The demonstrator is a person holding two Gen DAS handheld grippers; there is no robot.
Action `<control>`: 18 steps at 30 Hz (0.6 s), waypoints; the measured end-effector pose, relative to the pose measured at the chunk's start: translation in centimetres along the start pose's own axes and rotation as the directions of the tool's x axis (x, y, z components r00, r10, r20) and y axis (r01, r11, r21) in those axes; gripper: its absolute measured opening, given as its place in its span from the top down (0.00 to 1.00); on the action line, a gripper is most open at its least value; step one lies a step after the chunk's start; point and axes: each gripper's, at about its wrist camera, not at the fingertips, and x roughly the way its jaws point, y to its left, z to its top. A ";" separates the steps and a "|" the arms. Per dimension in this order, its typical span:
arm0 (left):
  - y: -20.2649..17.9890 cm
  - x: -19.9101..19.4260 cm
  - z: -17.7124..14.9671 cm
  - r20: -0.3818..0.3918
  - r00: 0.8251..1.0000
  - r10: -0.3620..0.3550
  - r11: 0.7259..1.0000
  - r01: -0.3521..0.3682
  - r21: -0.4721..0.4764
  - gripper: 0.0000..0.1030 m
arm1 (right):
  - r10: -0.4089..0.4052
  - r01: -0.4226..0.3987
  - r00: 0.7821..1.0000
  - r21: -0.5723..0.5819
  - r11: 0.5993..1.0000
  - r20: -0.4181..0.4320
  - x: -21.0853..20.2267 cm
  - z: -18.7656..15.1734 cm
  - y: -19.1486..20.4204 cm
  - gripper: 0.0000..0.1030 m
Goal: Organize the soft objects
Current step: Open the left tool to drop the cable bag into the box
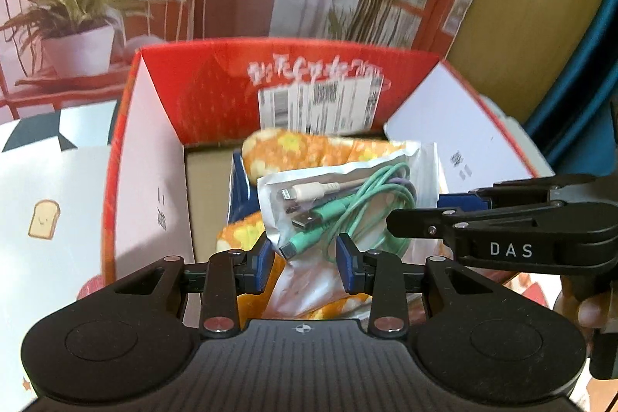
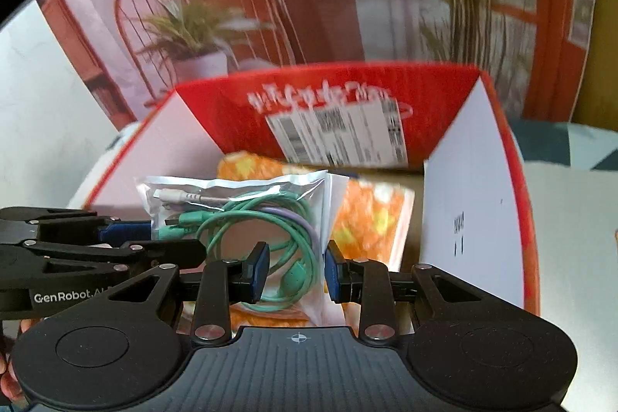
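I hold one clear cable bag (image 1: 340, 203) with both grippers above the open red box (image 1: 216, 91). My left gripper (image 1: 305, 263) and right gripper (image 2: 295, 271) each stand partly closed with the bag's film between the blue pads; whether the pads press it I cannot tell. Only the left view shows the toast-print cloth (image 1: 46, 219); only the right view shows the GenRobot lettering. Count: one shipping label (image 2: 340, 134), two orange packets (image 1: 293, 149) in the box.
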 end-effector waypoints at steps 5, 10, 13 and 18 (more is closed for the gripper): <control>-0.1 0.4 -0.3 -0.020 1.000 0.013 1.000 -0.012 0.013 0.64 | -0.023 0.023 0.999 0.002 1.000 -0.037 0.9 -0.4 0.2 0.73; -0.1 0.3 -0.2 -0.030 0.999 0.017 1.000 -0.017 0.014 0.62 | -0.022 0.023 0.999 0.021 1.000 -0.040 0.9 -0.3 0.0 0.73; -0.3 -0.1 -0.3 -0.016 0.999 0.033 0.999 -0.033 0.027 0.58 | -0.039 0.040 0.998 0.019 0.999 -0.039 0.9 -0.2 0.0 0.71; -0.6 -1.8 -0.1 0.042 0.997 0.059 0.997 -0.060 0.047 0.44 | -0.096 0.096 0.995 -0.031 0.995 0.015 -0.3 -0.2 0.6 0.62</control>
